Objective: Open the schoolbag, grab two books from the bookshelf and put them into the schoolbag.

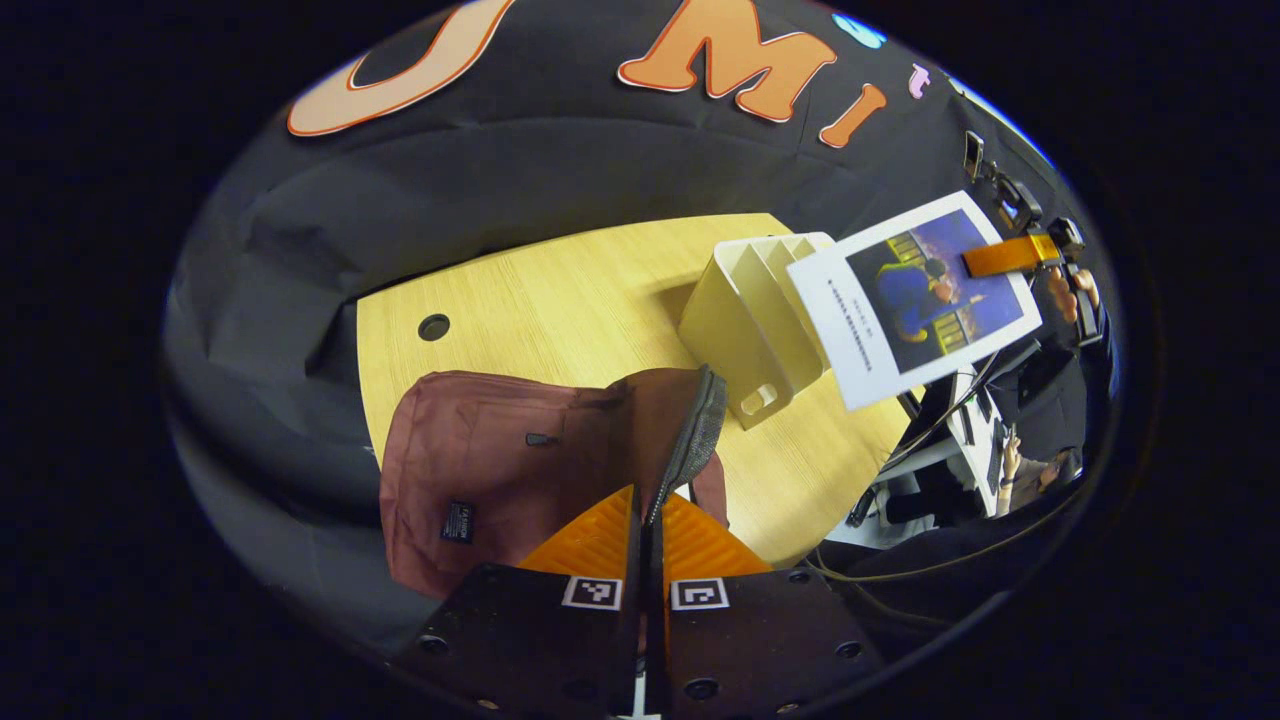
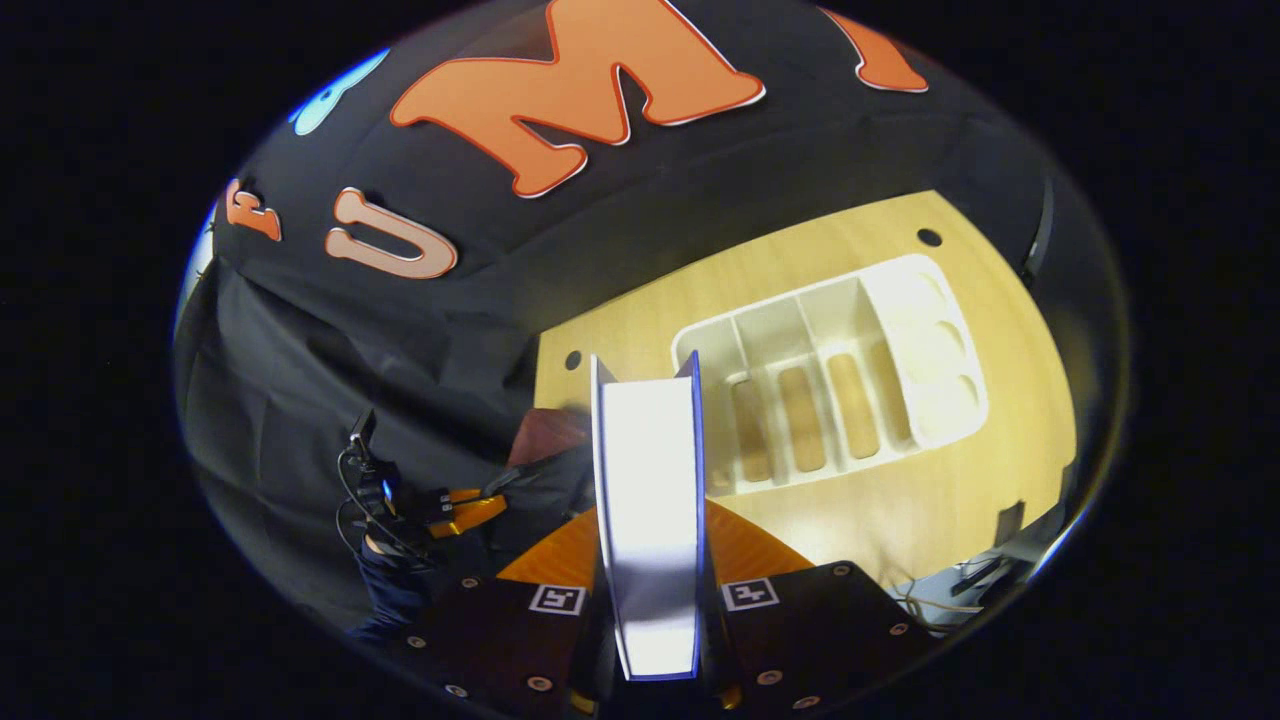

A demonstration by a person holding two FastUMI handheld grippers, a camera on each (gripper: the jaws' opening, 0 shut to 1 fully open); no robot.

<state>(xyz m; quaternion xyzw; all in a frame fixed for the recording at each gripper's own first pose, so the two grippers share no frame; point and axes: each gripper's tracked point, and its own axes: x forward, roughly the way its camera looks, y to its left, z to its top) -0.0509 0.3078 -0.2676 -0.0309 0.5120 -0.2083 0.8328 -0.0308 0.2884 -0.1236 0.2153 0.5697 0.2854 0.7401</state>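
A maroon schoolbag (image 1: 480, 470) lies on the wooden table (image 1: 560, 300). My left gripper (image 1: 645, 500) is shut on the bag's black-edged opening flap (image 1: 695, 430) and holds it up. Right of the bag stands the white bookshelf (image 1: 740, 330). Above the shelf, a book (image 1: 910, 300) with a white cover and a blue picture hangs in my right gripper (image 1: 1005, 257). In the right gripper view the book (image 2: 648, 480) appears edge-on between the orange fingers of my right gripper (image 2: 650, 540). The bookshelf (image 2: 930, 350) lies below with bare slots. The left gripper (image 2: 470, 510) and the bag (image 2: 545, 435) are at the lower left.
A hand (image 1: 1075, 290) holds the right gripper. Past the table's right edge, a person (image 1: 1040, 470) sits at a desk with cables. The tabletop has a round cable hole (image 1: 434, 327) at its far left. Black cloth walls the back.
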